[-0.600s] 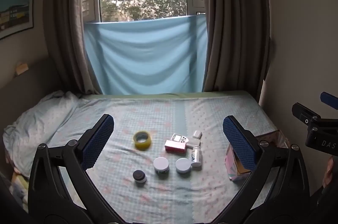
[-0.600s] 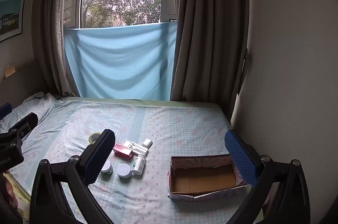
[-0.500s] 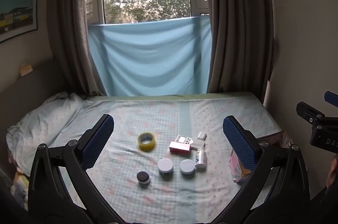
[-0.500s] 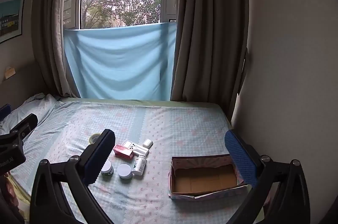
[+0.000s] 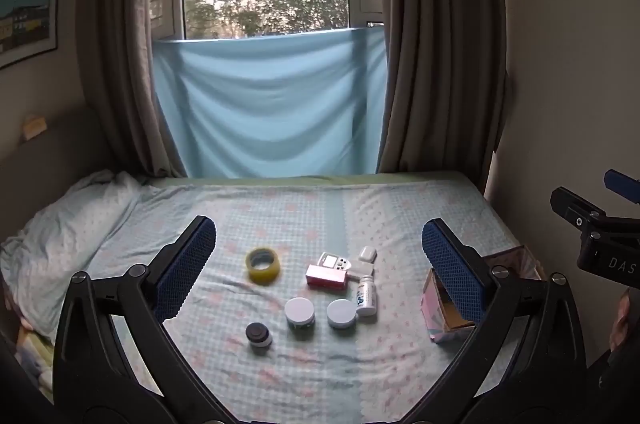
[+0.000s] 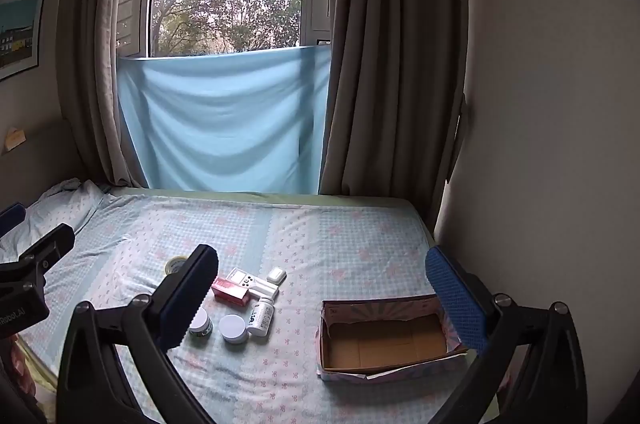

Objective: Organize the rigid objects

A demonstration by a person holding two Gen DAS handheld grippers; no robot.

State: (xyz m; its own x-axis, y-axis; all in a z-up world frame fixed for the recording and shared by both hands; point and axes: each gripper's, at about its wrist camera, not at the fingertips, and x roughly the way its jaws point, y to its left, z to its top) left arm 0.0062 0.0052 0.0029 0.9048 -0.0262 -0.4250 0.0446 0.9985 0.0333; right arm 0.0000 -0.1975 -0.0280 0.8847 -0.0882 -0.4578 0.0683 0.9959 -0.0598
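Small items lie grouped on the bed: a yellow tape roll (image 5: 263, 265), a red box (image 5: 326, 276), a white gadget (image 5: 334, 261), a small white case (image 5: 367, 254), a white bottle (image 5: 366, 300), two white-lidded jars (image 5: 299, 311) (image 5: 341, 313) and a black-lidded jar (image 5: 258, 334). An empty cardboard box (image 6: 386, 338) sits to their right. My left gripper (image 5: 318, 264) is open and empty, held above the items. My right gripper (image 6: 320, 288) is open and empty above the bed between the items and the box.
A crumpled blanket (image 5: 60, 224) lies at the bed's left. A blue cloth (image 5: 268, 104) hangs under the window between brown curtains. A wall (image 6: 540, 144) bounds the bed on the right. The box also shows in the left wrist view (image 5: 436, 316).
The left view has tilted up and drawn back a little, so the items sit lower and smaller. The right view has barely shifted. Both grippers stay open.
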